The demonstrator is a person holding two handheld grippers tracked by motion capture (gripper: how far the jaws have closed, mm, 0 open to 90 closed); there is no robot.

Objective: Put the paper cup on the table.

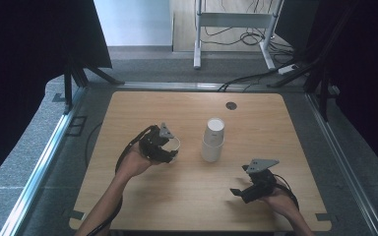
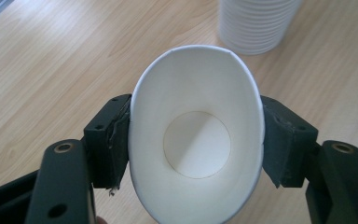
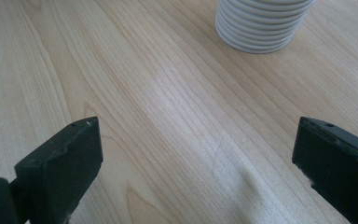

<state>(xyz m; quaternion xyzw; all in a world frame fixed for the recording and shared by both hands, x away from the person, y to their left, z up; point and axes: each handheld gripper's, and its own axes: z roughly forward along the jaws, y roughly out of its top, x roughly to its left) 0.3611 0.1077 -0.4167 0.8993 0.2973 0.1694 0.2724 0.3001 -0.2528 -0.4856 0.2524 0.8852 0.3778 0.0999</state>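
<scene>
Right gripper [image 1: 241, 189] near the front edge of the wooden table [image 1: 256, 105], jaws spread wide with only bare wood between them. No earlier frame to compare, so nothing about motion.

Left gripper [image 2: 196, 144] clamped on a single white paper cup [image 2: 196, 140], pads pressing both sides, rim squeezed from round to oval, mouth of the cup facing the camera, round bottom visible inside. No print, logo or writing readable on the cup.

Beyond both grippers, stack of white paper cups [image 1: 213, 140], standing mouth down, between the two grippers and a little farther. No label readable there either.
</scene>
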